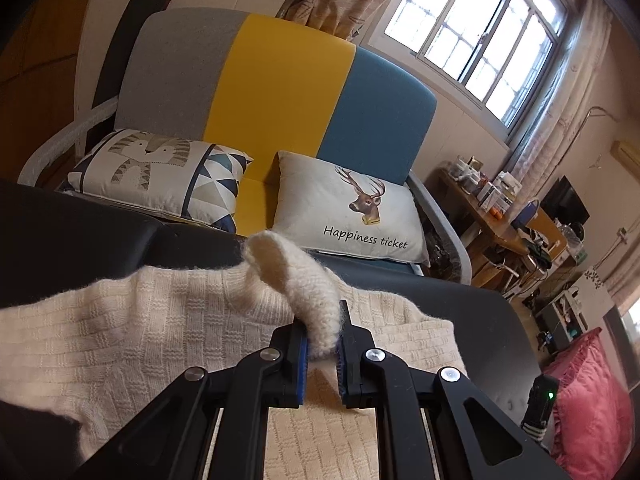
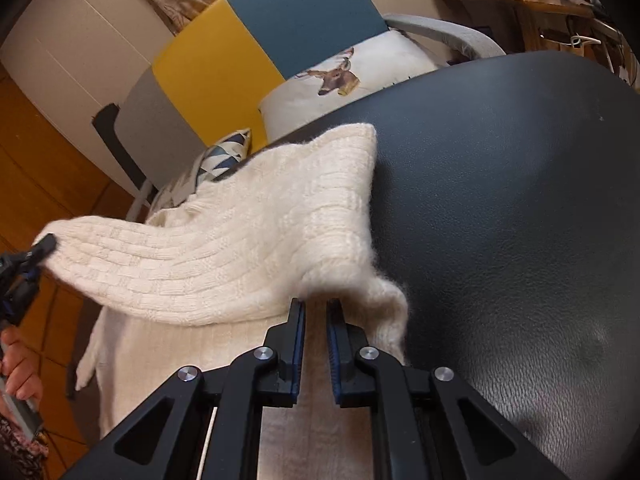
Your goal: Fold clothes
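Right now a cream knitted sweater [image 1: 168, 320] lies on a dark padded bench [image 2: 500, 200], its basket-weave knit spreading across the bench top and draping over the near edge. The left gripper [image 1: 322, 340] is clamped on a thick folded edge of the sweater; the cloth curls up and over from between the blue-padded fingers [image 1: 298, 354]. In the right wrist view that same gripper [image 2: 44, 246] shows at the far left, holding one end of the lifted fold, with the person's hand [image 2: 20, 364] on its handle below. The right gripper [image 2: 316, 308] pinches the other end of that fold where it bunches near the bench surface, its jaws drawn narrow on the knit. Between the two grippers the raised fold hangs as a band above the flat part of the garment.

Behind the bench stands a sofa [image 1: 280, 92] with grey, yellow and blue back panels. Two cushions rest on it: one with a geometric triangle pattern [image 1: 160, 172], and a white deer cushion [image 1: 348, 208] printed with the words "Happiness ticket". A barred window [image 1: 492, 28] with patterned curtains lights the room, a cluttered wooden desk [image 1: 492, 216] stands beyond the sofa, and a pink pillow [image 1: 588, 400] lies at the lower right.
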`<act>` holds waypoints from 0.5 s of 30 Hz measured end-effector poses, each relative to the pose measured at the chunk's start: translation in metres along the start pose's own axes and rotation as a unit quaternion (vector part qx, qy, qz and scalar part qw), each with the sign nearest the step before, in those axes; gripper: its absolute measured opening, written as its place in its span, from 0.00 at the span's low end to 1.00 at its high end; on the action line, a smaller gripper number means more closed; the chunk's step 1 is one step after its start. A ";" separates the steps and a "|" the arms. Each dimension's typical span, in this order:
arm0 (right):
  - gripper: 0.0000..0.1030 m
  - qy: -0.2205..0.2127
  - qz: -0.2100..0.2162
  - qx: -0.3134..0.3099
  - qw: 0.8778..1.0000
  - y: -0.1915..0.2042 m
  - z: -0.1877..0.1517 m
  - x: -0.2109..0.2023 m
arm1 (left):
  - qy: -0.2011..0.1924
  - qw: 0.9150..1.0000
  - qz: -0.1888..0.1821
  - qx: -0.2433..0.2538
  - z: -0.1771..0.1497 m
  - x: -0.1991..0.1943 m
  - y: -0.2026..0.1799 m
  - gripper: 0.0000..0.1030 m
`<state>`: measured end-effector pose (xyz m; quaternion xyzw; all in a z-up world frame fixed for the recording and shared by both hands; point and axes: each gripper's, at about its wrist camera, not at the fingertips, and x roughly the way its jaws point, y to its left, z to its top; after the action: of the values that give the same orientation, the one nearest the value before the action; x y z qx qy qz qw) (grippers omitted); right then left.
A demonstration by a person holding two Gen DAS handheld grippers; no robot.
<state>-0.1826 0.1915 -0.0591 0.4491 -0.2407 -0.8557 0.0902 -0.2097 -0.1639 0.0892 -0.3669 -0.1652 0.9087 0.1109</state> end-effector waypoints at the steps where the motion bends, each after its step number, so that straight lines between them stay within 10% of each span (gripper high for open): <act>1: 0.10 -0.003 -0.002 0.002 1.000 -0.001 0.001 0.000 | 0.001 1.000 0.001 0.004 -0.001 0.000 -0.001 0.11; 8: 0.09 -0.041 -0.019 0.033 0.998 -0.015 0.007 -0.004 | 0.015 0.999 0.033 0.038 -0.015 0.011 -0.001 0.11; 15: 0.10 -0.023 -0.007 0.011 1.000 -0.013 -0.007 -0.013 | 0.033 0.999 0.026 -0.028 -0.023 0.021 0.029 0.11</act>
<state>-0.1686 0.2056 -0.0593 0.4316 -0.2486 -0.8640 0.0739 -0.2103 -0.1786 0.0498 -0.4035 -0.1777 0.8938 0.0826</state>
